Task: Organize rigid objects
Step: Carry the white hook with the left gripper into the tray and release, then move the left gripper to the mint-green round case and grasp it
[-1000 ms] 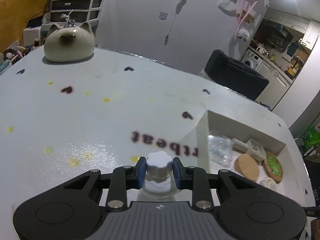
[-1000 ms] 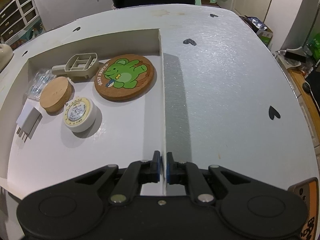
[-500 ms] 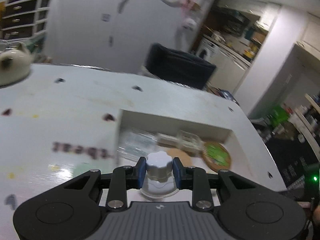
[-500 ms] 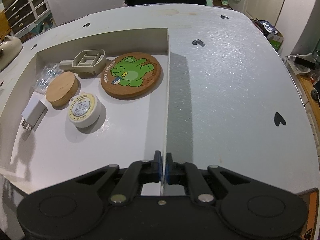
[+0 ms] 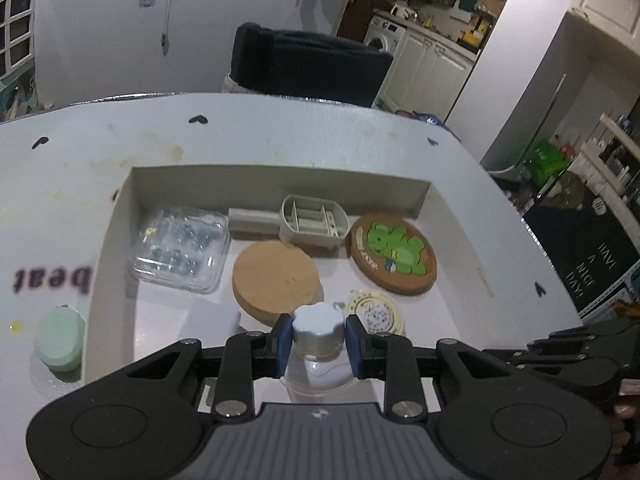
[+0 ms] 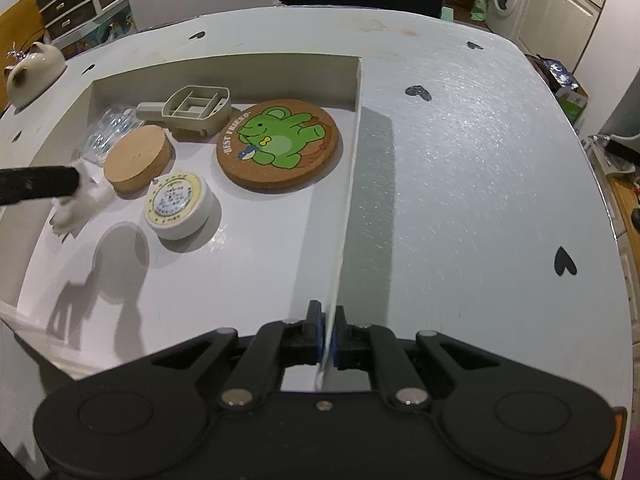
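Observation:
My left gripper (image 5: 319, 340) is shut on a small clear bottle with a white scalloped cap (image 5: 319, 326), held over the near left part of the shallow white box (image 5: 280, 178). The right wrist view shows that bottle (image 6: 82, 196) hanging above the box floor at the left. In the box lie a frog coaster (image 6: 278, 142), a cork disc (image 6: 136, 158), a round tape measure (image 6: 178, 202), a beige plastic holder (image 6: 196, 108), a clear case of beads (image 5: 180, 250) and a white plug (image 5: 214, 316). My right gripper (image 6: 327, 334) is shut on the box's right wall (image 6: 348, 208).
A pale green round tin (image 5: 60, 340) stands on the table just outside the box's left wall. A cat-shaped ceramic pot (image 6: 32, 72) sits at the table's far left edge. Bare box floor (image 6: 240, 272) lies in front of the tape measure. A dark chair (image 5: 308, 64) stands behind the table.
My left gripper has carried the bottle from over the printed tabletop rightward to above the box, and now shows in the right wrist view. The right gripper has kept still on the wall.

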`<state>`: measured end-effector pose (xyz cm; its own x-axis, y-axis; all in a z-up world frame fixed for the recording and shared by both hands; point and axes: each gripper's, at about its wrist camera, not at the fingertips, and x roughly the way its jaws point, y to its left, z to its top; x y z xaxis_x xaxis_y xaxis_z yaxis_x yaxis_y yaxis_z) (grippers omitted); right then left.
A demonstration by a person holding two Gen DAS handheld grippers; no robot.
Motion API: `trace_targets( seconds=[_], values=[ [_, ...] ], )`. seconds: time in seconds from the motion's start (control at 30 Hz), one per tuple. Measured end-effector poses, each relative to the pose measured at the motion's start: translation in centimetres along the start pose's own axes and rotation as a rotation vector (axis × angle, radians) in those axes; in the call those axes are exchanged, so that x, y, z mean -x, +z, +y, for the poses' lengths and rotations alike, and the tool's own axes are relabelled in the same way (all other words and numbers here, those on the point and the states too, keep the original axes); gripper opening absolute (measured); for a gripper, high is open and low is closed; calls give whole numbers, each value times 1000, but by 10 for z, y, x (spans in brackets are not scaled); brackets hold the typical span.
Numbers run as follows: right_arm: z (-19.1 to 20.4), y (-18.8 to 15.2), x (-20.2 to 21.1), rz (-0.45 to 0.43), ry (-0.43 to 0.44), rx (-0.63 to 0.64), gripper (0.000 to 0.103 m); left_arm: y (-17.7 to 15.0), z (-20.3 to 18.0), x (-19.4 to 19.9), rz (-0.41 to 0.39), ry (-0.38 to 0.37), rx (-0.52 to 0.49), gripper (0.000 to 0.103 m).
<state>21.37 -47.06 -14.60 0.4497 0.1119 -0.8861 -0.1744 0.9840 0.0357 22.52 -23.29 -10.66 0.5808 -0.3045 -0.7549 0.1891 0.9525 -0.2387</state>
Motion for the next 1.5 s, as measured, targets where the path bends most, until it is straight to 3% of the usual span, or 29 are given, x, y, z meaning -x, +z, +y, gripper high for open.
trace_targets(
  seconds=[0.47, 0.9, 1.17, 1.5],
  values=[
    [-1, 0, 0, 1, 14, 32, 7, -7, -8, -17, 39, 24, 7, 32],
    [-1, 0, 0, 1, 15, 33, 7, -18, -12, -10, 80, 37, 4, 76],
    [-1, 0, 0, 1, 15, 30, 7, -17, -11, 2, 47, 10, 5, 100],
    [-2, 0, 0, 0, 18, 13, 7, -10, -7, 31, -6, -22, -12, 103]
  ],
)
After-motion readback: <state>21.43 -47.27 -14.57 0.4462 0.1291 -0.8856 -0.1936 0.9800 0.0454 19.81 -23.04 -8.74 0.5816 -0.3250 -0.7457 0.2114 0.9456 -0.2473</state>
